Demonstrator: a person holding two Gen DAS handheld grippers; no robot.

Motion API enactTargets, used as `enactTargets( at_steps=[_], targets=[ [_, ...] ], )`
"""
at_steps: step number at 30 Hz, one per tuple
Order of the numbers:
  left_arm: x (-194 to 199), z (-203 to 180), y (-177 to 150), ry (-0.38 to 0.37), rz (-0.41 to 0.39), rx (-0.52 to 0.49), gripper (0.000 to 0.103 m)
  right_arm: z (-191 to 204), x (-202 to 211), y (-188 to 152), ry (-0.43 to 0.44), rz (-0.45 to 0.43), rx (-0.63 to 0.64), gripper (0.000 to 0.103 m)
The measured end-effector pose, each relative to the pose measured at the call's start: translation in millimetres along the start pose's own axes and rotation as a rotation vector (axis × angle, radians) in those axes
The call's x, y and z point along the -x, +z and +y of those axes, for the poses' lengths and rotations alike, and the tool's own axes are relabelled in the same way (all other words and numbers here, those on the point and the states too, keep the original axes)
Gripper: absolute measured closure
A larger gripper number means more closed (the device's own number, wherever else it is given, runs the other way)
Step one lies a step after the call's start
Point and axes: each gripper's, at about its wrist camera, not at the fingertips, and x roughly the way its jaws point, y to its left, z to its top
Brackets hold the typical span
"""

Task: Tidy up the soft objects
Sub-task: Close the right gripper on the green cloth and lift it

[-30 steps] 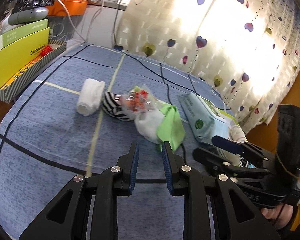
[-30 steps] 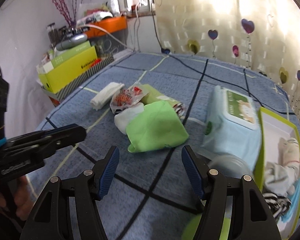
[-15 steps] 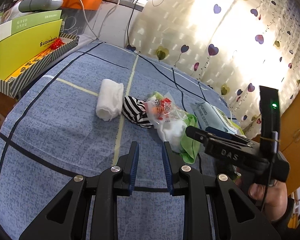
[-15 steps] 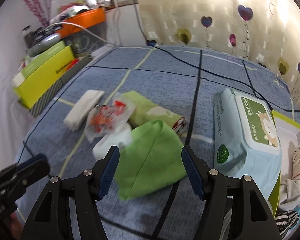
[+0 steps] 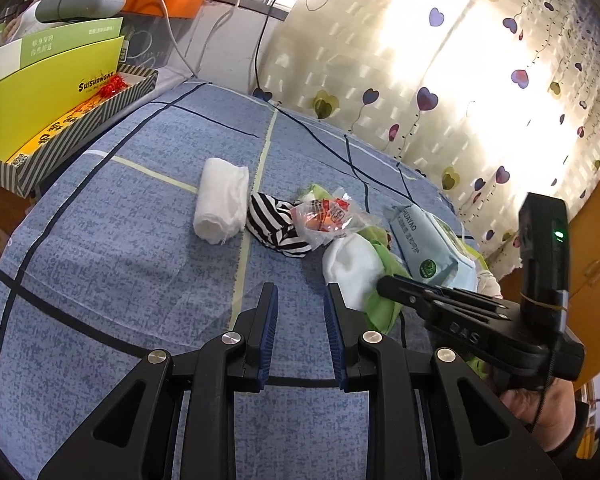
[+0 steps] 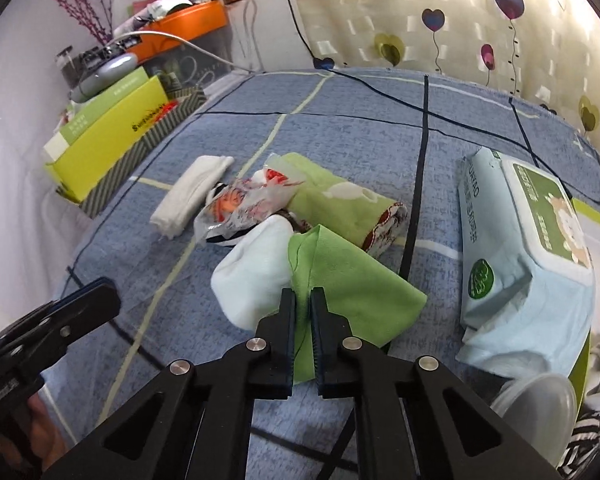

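A pile of soft things lies on the blue bedspread [image 5: 100, 260]. My right gripper [image 6: 303, 300] is shut on the near edge of a bright green cloth [image 6: 352, 280], which lies next to a white folded cloth [image 6: 256, 268]. Behind them are a light green rolled towel [image 6: 336, 200], a crinkly snack bag [image 6: 244, 204] and a white rolled towel [image 6: 192, 192]. In the left wrist view the white roll [image 5: 220, 204] lies beside a black-and-white striped cloth [image 5: 276, 224]. My left gripper [image 5: 300, 304] is open and empty, above the spread to the left of the pile.
A pale blue wet-wipes pack [image 6: 520, 256] lies right of the pile. A yellow-green box [image 6: 596, 320] with clothes in it sits at the far right. Yellow boxes in a striped tray [image 5: 48, 92] stand at the bed's left edge. A curtain hangs behind.
My right gripper moved forward to the green cloth and shut on its edge. My left gripper stayed open and shifted slightly back left of the pile.
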Motion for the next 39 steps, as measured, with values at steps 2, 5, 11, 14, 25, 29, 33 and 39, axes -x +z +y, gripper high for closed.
enactTargets(
  at_steps=[2, 5, 11, 14, 25, 29, 33, 39],
  targets=[
    [-1.6, -2.3, 0.2, -0.002, 0.003, -0.003, 0.078, 5.9, 10.5, -5.0, 0.025, -0.015, 0.021, 0.098],
    [-4.6, -6.1, -0.3, -0.014, 0.015, -0.010, 0.079, 15.6, 23.7, -14.2, 0.067, -0.022, 0.052, 0.098],
    [-12.0, -11.7, -2.3, -0.017, 0.040, -0.012, 0.078, 23.3, 41.2, -26.2, 0.100, -0.034, 0.085, 0.099],
    [-13.5, -14.2, -1.3, -0.018, 0.041, -0.015, 0.079, 17.7, 44.4, -25.8, 0.077, -0.044, 0.075, 0.099],
    [-13.4, -7.7, 0.6, -0.031, 0.026, 0.007, 0.078, 14.8, 7.9, -7.3, -0.081, 0.084, 0.232, 0.004],
    [-13.7, -4.2, 0.3, -0.032, 0.027, 0.017, 0.078, 14.3, -22.2, -5.0, -0.106, 0.223, 0.319, 0.019],
    [-14.9, -3.8, -0.2, -0.028, 0.031, 0.020, 0.078, 10.4, -26.5, -5.9, -0.086, 0.237, 0.328, 0.084],
    [-18.0, -9.4, -0.6, -0.031, 0.039, 0.009, 0.078, 3.2, -1.0, -16.7, -0.074, 0.192, 0.308, 0.091]
  ],
)
